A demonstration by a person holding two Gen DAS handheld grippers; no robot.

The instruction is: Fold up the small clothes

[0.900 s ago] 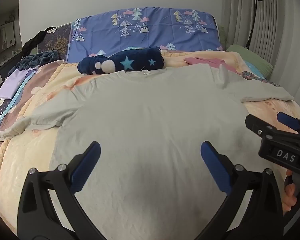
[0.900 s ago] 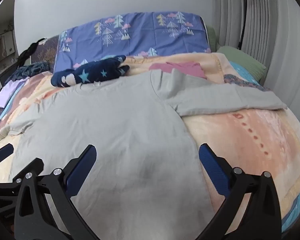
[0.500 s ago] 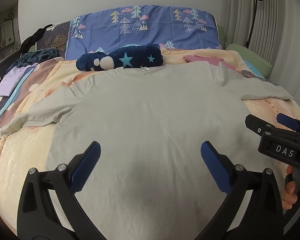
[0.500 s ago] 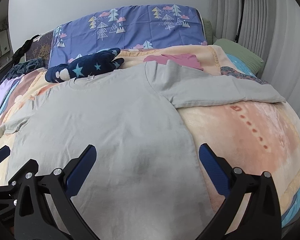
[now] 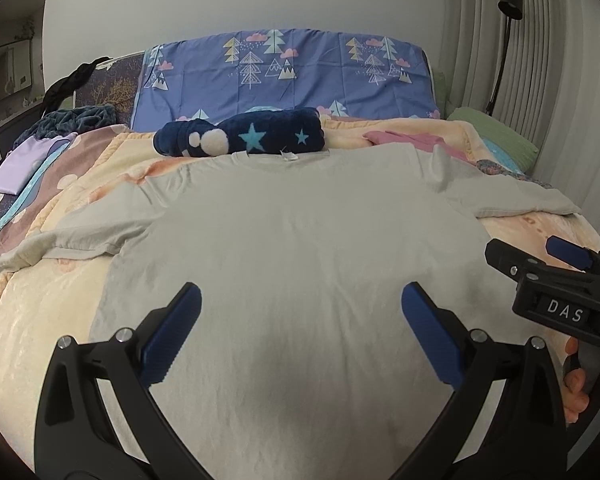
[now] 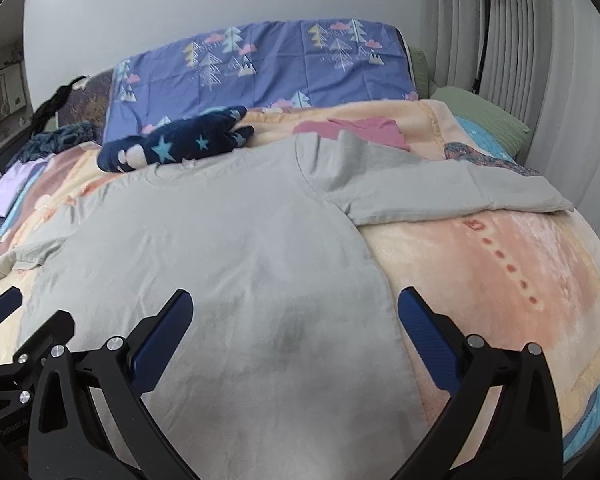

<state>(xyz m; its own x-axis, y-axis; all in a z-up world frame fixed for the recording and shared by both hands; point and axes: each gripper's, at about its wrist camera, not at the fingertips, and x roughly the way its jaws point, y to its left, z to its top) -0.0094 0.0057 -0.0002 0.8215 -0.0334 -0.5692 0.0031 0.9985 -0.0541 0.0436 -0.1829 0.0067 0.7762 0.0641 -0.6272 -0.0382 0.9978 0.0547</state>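
A light grey T-shirt (image 5: 296, 248) lies spread flat on the bed, collar at the far side, sleeves out to both sides; it also shows in the right wrist view (image 6: 228, 264). My left gripper (image 5: 300, 312) is open and empty, hovering over the shirt's lower middle. My right gripper (image 6: 294, 320) is open and empty over the shirt's lower right edge; it also shows at the right of the left wrist view (image 5: 540, 260). The shirt's bottom hem is hidden below both views.
A peach blanket (image 6: 500, 280) covers the bed. A navy star-patterned bundle (image 5: 244, 136) lies just beyond the collar. A pink garment (image 6: 360, 128) lies at the far right. A blue tree-print pillow (image 5: 292, 72) stands at the headboard; a green pillow (image 5: 496, 140) is by the curtain.
Both grippers have risen and tilted slightly, so the bed appears lower in view. Both stay open. The shirt has not moved.
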